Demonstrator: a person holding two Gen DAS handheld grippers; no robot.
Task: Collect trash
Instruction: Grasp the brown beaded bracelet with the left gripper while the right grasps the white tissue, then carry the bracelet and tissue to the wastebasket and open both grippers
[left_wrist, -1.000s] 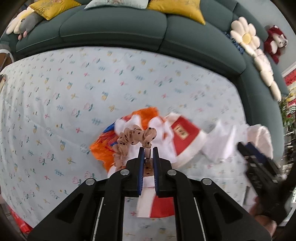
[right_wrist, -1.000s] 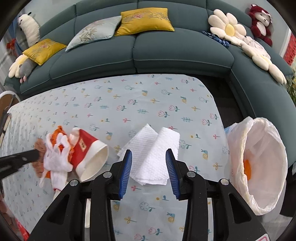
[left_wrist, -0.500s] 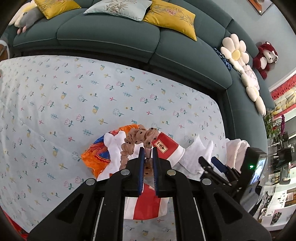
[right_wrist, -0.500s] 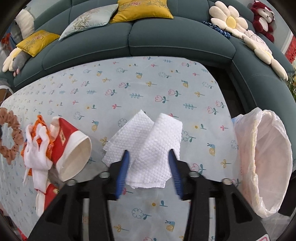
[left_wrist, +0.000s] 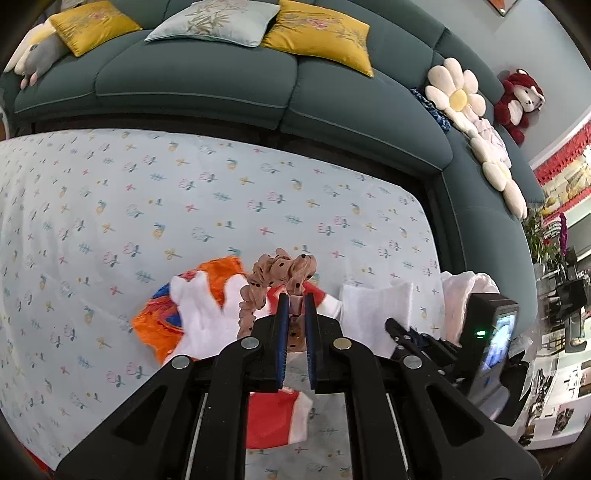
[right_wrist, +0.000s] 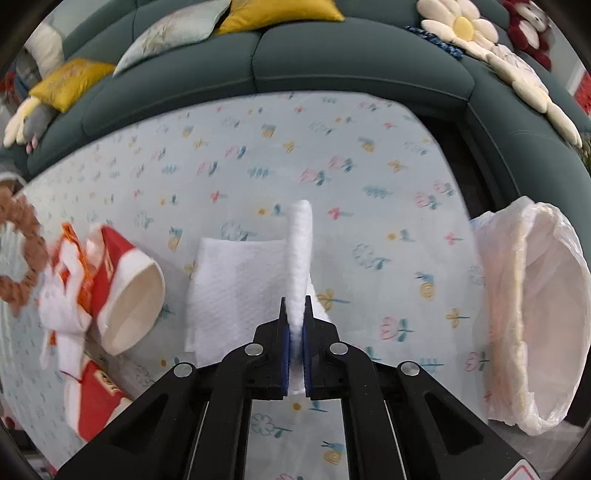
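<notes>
The right gripper (right_wrist: 295, 314) has just been closing and its blue pads now pinch a fold of the white paper towel (right_wrist: 240, 288), with almost no gap between them. The pinched fold stands up as a narrow ridge that runs straight away from the fingers toward the sofa (right_wrist: 332, 59), while the rest of the sheet lies flat on the flowered tablecloth (right_wrist: 332, 166) to the left of the jaws. The towel is embossed with a fine dotted texture.

The left gripper (left_wrist: 295, 306) is squeezed nearly shut on a tan scrunchie (left_wrist: 277, 273) with dark dots. The ring of ruffled fabric arches up and away from the fingertips, hanging over the pile below.

That pile holds a white glove (left_wrist: 203, 317), an orange wrapper (left_wrist: 221, 273) and a red and white paper cup (right_wrist: 125, 288) lying on its side, its open mouth facing the paper towel. A second red and white piece (left_wrist: 273, 417) lies nearer the camera.

At the right edge of the cloth a pale plastic bag (right_wrist: 535, 302) sits with its mouth open toward the towel.
</notes>
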